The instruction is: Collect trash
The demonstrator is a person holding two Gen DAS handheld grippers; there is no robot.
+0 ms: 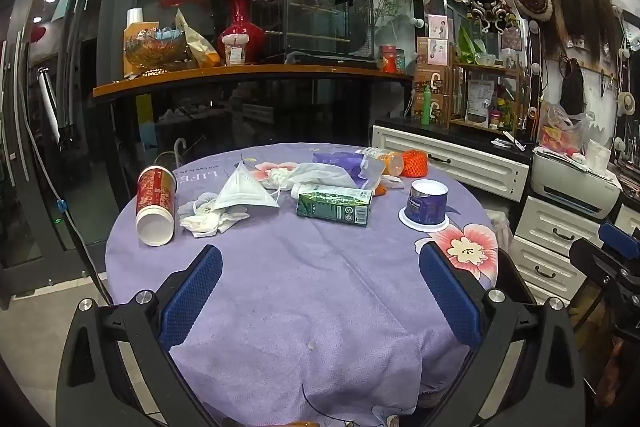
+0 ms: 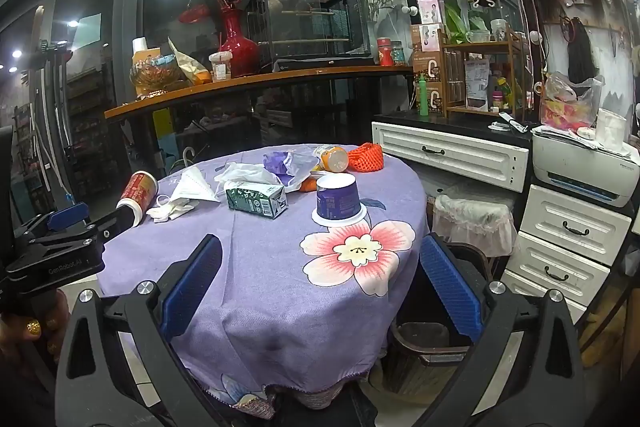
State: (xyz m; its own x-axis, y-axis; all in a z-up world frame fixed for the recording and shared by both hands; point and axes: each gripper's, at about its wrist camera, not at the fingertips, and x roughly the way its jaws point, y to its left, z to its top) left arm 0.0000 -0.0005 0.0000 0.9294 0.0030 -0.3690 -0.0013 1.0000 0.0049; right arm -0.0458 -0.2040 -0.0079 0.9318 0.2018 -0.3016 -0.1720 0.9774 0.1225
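A round table under a purple flowered cloth (image 1: pixel 312 291) carries the litter at its far half. A red paper cup (image 1: pixel 156 205) lies on its side at the left, next to a white face mask (image 1: pixel 244 191) and crumpled tissue (image 1: pixel 208 219). A green drink carton (image 1: pixel 334 205) lies in the middle, and an upturned purple tub (image 1: pixel 426 205) stands to the right. Behind them are a plastic bag (image 1: pixel 320 175), a bottle (image 1: pixel 386 161) and orange netting (image 1: pixel 414 163). My left gripper (image 1: pixel 320 250) and right gripper (image 2: pixel 320 239) both hover open and empty near the table's front edge.
A dark waste bin (image 2: pixel 416 367) stands on the floor at the table's right, under my right gripper. Beyond it are a lace-covered stool (image 2: pixel 472 223), white drawers (image 2: pixel 568 227) and a printer (image 2: pixel 584 171). A wooden counter (image 1: pixel 248 73) with a red vase (image 1: pixel 240 27) runs behind the table.
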